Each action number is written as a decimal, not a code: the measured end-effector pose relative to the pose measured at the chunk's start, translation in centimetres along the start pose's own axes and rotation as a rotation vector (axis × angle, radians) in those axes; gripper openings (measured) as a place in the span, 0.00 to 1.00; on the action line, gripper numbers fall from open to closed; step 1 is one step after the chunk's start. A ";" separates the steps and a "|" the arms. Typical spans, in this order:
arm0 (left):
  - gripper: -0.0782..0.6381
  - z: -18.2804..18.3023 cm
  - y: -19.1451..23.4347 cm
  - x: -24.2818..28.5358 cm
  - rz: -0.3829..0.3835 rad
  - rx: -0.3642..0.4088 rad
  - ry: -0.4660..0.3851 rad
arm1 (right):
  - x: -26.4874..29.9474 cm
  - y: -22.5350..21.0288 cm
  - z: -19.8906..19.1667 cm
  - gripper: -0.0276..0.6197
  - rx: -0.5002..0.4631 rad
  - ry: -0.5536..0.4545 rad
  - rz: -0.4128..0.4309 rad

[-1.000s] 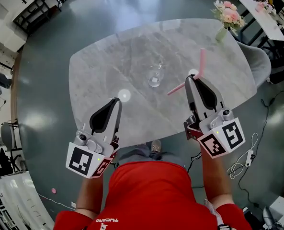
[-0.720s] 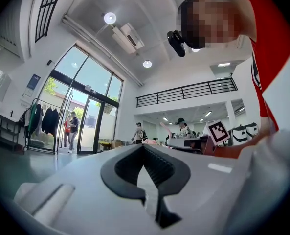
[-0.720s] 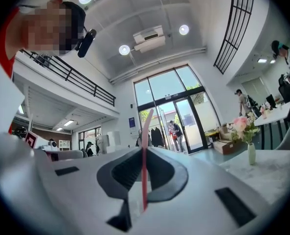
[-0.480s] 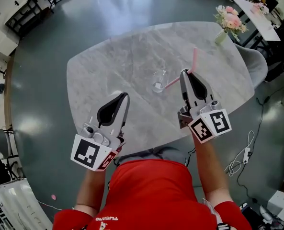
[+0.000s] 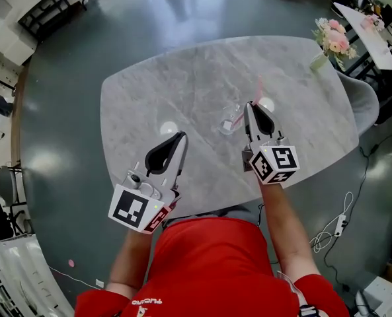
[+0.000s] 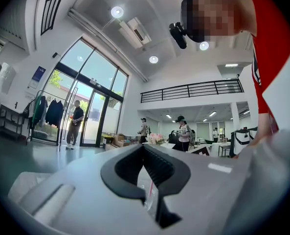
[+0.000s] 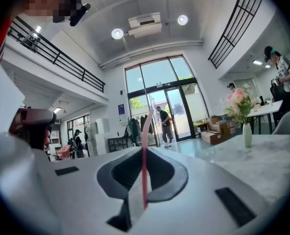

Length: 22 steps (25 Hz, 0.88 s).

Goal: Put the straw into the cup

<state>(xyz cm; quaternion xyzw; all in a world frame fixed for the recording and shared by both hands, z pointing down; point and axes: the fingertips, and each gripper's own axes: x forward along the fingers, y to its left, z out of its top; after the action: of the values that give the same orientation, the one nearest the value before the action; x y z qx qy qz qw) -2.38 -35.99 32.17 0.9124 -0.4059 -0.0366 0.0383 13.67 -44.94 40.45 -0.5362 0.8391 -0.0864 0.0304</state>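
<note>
Marble table | right gripper clamped on pink straw, near glass cup | left gripper closed, empty

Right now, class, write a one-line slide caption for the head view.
Right tongs hold a pink straw at the glass cup on a grey table; left tongs hover empty.

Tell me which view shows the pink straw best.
Right gripper view: the pink plastic straw stands upright, pinched in the right claw, most of its length visible. Head view shows only short pink bits by the clear glass cup, the claw covering the rest. Left gripper view shows a sliver between its jaws.
</note>
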 end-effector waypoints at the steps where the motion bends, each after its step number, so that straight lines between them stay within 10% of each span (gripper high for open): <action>1: 0.12 -0.2 0.0 0.1 0.003 0.000 0.004 | 0.2 -0.3 -0.9 0.07 0.005 0.017 -0.003; 22: 0.12 -2.1 0.8 0.6 0.051 -0.017 0.036 | 2.7 -1.8 -7.8 0.07 -0.013 0.268 -0.005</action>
<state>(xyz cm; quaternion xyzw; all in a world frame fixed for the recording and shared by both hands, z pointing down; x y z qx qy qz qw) -2.35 -36.84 34.29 0.9018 -0.4281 -0.0225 0.0542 13.08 -47.24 48.51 -0.5224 0.8347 -0.1518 -0.0857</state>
